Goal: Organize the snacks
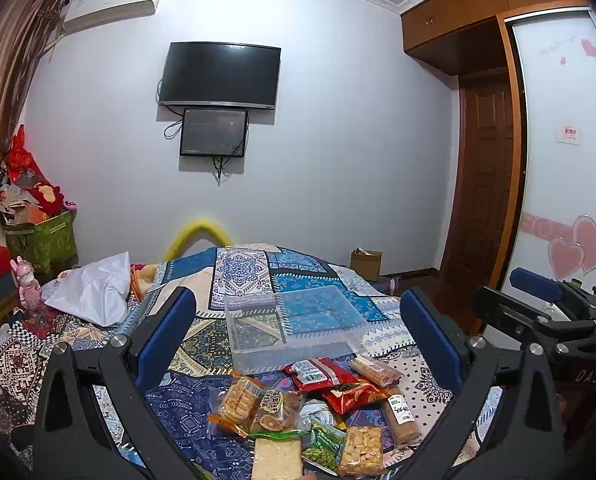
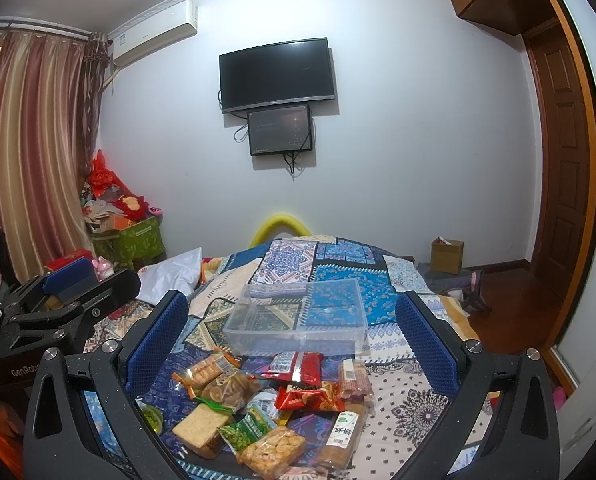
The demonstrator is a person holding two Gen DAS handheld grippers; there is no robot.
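Snack packets (image 2: 266,408) lie heaped on the bedspread (image 2: 410,412) between our spread, empty left gripper (image 1: 298,344) and right gripper (image 2: 294,340). Just beyond sits the empty clear box (image 2: 298,320). We should pinch one packet by its edge, avoiding neighbours.

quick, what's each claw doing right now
Left claw: open, holding nothing, above the snacks.
Right claw: open, holding nothing.
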